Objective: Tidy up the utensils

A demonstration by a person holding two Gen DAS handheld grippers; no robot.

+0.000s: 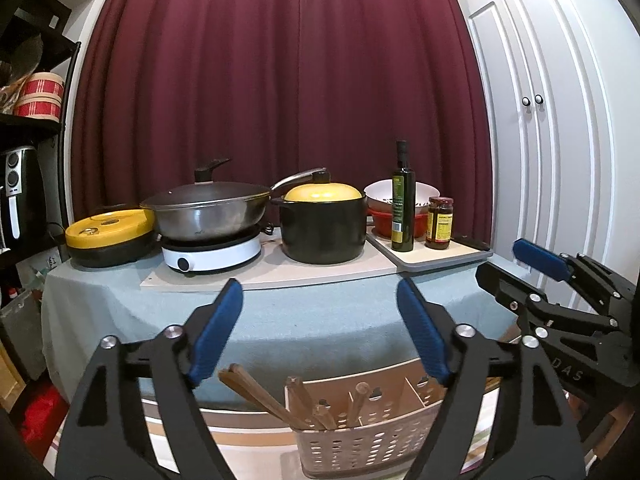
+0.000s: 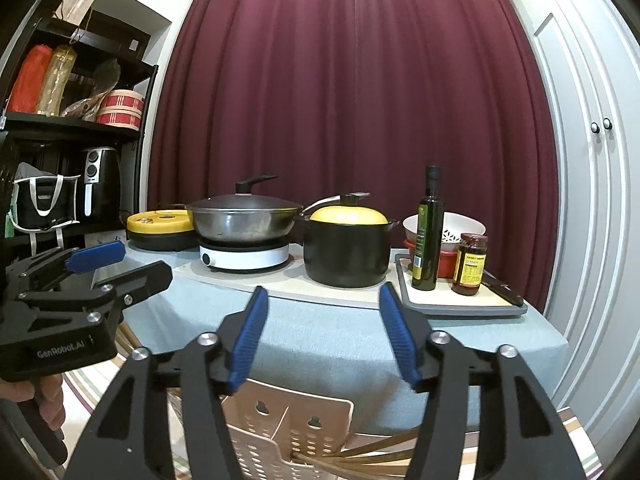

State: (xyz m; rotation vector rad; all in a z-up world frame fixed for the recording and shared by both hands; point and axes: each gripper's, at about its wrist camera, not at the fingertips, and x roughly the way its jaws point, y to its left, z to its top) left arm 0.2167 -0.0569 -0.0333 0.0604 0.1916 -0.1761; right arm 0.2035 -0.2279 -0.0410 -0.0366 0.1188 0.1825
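Nearest, low in both views, stands the beige perforated plastic utensil caddy [image 1: 360,436], its divided compartments open at the top. In the left wrist view brown wooden chopsticks [image 1: 260,396] lean out of its left compartment, tilted well off upright, and a round-ended wooden handle [image 1: 359,400] stands in the next one. In the right wrist view thin wooden sticks [image 2: 372,454] fan out sideways, low beside the caddy; whether they lie inside it or next to it I cannot tell.

The risk, as I judge it: the caddy looks light, and a pull on the slanted chopsticks could tip it or lever the other pieces out. Thin sticks may also slip or twist between the pads.

The left gripper [image 1: 320,332] hangs above the caddy with its blue pads spread wide, holding and touching nothing. The right gripper [image 2: 324,336] is likewise released, its fingers well apart and empty.

Beyond, on the pale blue tablecloth [image 2: 320,344], a black pot with a yellow lid [image 2: 347,246] sits well clear.
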